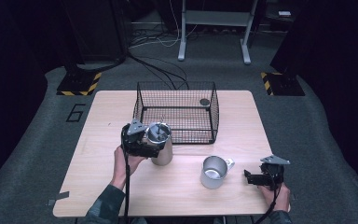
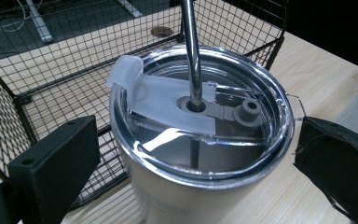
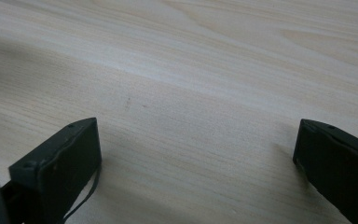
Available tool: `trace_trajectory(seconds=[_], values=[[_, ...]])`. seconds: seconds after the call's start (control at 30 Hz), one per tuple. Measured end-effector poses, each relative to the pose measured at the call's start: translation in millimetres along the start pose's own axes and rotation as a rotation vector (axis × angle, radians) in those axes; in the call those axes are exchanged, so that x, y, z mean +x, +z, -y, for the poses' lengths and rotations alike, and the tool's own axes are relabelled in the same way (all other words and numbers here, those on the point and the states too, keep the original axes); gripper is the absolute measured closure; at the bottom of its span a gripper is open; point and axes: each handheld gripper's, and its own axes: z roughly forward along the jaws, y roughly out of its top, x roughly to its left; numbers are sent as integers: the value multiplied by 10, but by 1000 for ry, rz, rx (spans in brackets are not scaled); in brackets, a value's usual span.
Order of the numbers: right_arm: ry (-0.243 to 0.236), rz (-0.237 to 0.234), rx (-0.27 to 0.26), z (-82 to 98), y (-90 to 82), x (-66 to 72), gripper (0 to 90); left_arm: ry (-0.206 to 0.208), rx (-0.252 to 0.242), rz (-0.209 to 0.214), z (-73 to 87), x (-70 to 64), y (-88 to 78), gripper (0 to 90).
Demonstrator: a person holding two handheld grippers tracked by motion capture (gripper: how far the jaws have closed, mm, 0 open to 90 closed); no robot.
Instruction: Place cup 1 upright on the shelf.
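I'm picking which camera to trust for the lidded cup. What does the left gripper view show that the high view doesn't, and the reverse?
Left gripper view alone: the tumbler's clear lid in detail, with its frosted slider, a grey plug and the metal straw passing through the hole.

High view alone: the open steel mug with its handle, the right claw beside it, and the whole wooden table.

Both: the steel tumbler, the left claw open around it, and the wire basket just behind.
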Motion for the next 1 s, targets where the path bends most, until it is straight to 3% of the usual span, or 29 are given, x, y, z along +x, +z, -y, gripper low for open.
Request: trace_trajectory(seconds=[0.3,0.63,1.0], values=[[-3,0,-2,0,1,-3,4,10,-17,26,-15,-14,59,0],[-1,0,0,0,0,-1,4,30,-11,10,-35,-29,149,0],[-4,0,-1,0,1,-3,4,31,-49,1,4,-49,172,0]])
